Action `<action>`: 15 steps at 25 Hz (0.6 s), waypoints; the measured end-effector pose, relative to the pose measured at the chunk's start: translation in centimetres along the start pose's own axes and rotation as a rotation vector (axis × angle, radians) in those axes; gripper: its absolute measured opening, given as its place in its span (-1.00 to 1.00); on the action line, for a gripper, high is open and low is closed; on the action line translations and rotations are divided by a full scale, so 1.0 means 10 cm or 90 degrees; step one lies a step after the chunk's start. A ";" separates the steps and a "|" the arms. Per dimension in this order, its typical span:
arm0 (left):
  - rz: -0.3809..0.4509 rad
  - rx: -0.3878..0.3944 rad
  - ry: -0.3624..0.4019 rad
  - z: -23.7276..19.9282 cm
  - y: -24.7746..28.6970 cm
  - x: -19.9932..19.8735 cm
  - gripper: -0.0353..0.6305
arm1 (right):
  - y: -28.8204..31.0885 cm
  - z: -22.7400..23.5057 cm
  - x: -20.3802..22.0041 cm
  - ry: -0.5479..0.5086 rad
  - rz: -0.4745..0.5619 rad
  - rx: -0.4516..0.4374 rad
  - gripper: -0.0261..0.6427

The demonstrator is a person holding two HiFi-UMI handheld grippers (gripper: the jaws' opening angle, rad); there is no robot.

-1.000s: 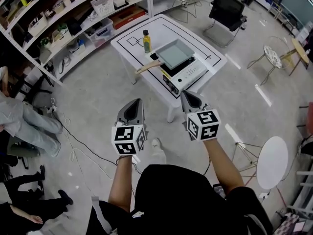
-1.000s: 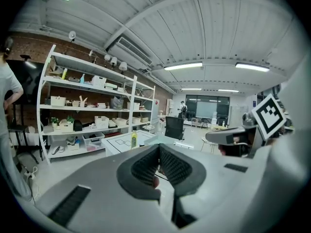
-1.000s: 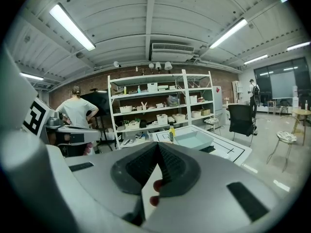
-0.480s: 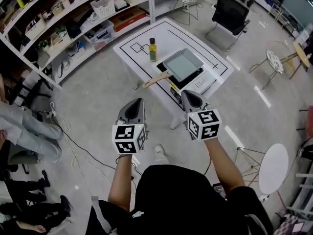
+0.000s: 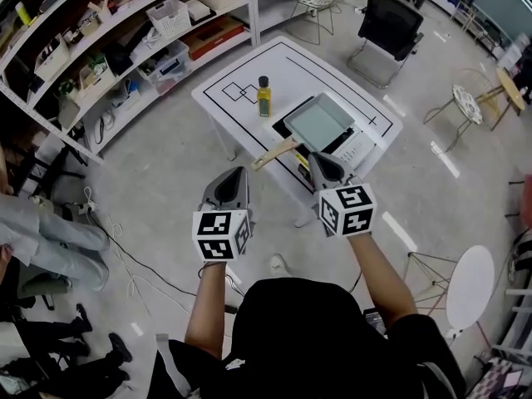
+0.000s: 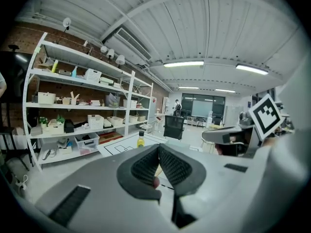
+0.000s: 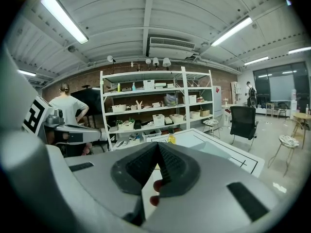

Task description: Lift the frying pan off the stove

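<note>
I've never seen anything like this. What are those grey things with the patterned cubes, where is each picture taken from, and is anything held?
No robot here: a person holds handheld tongs in each hand, the left tongs and the right tongs; the cubes are part of them. The top-down picture comes from a camera on the person's head. The other two come from cameras riding on the tongs, looking along their jaws. In both, the jaws are closed together with nothing between them. Ahead stands a white table. On it sits a stove with a grey square frying pan on top, wooden handle toward the person, and a bottle of yellow liquid beside it. Nothing is touched yet.
</note>
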State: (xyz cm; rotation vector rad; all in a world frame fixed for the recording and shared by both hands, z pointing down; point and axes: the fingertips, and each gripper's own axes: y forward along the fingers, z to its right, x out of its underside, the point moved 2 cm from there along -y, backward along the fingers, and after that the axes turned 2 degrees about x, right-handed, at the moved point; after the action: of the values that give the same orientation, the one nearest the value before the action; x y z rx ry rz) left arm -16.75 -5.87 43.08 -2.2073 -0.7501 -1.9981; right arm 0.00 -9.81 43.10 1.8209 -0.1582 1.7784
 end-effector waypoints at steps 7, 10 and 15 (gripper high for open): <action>-0.025 0.026 -0.012 -0.13 0.19 0.05 -0.86 | 0.16 0.02 0.03 0.006 -0.012 0.017 -0.92; -0.035 0.034 -0.012 -0.13 0.26 0.08 -0.86 | 0.17 0.07 0.05 0.008 -0.017 0.025 -0.92; -0.050 0.046 -0.007 -0.09 0.45 0.11 -0.86 | 0.20 0.24 0.04 0.018 -0.015 0.041 -0.92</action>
State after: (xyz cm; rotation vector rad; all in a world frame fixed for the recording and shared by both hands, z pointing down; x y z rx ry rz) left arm -15.75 -9.83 45.43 -2.1831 -0.9100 -1.9611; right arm 1.25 -12.49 44.25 1.8340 -0.0690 1.8100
